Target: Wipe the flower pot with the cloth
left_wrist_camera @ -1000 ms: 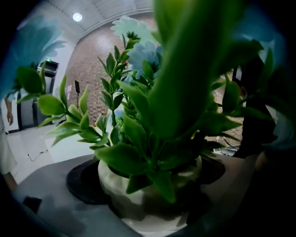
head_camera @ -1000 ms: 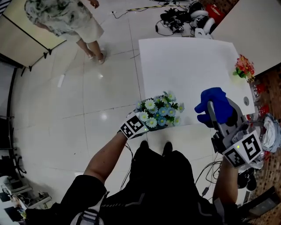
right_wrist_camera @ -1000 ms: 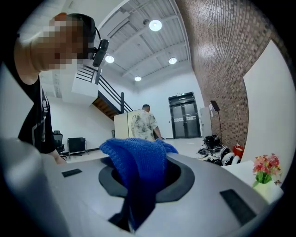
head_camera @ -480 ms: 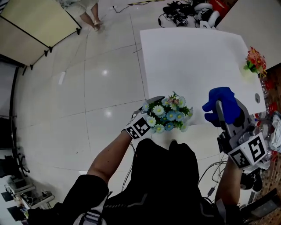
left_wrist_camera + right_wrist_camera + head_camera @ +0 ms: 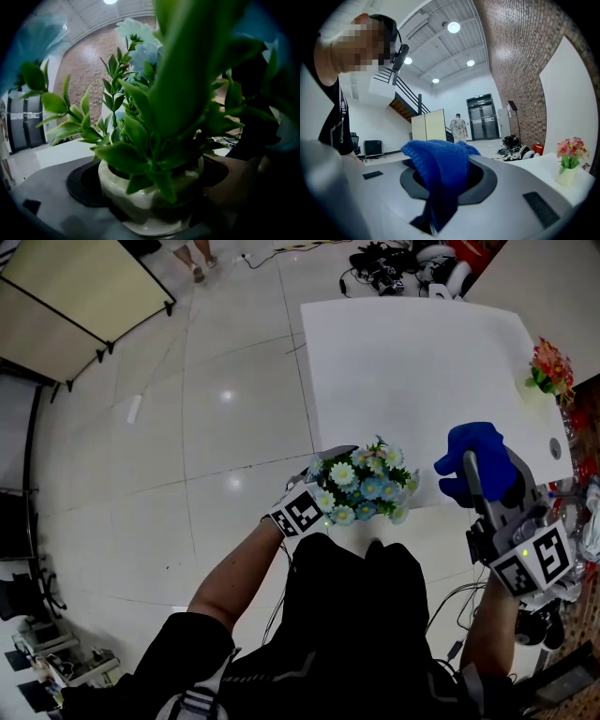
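A cream flower pot (image 5: 140,194) with green leaves and blue and white flowers (image 5: 364,486) is held off the table's near edge. My left gripper (image 5: 328,474) is shut on it, and in the left gripper view the pot sits between the jaws of that gripper (image 5: 150,206). The pot itself is hidden under the blooms in the head view. To the right, my right gripper (image 5: 483,486) is shut on a blue knitted cloth (image 5: 473,451), which bunches above the jaws and hangs between them (image 5: 438,164). Cloth and pot are apart.
The white table (image 5: 412,362) lies ahead. A second small pot with red and pink flowers (image 5: 548,371) stands at its right edge, also the small pot (image 5: 568,161) in the right gripper view. Cables and gear (image 5: 403,263) lie beyond the table. A person (image 5: 458,127) stands far off.
The pot and the cloth have shifted slightly right and forward together, still held. The bystander at the top of the head view has walked farther away.
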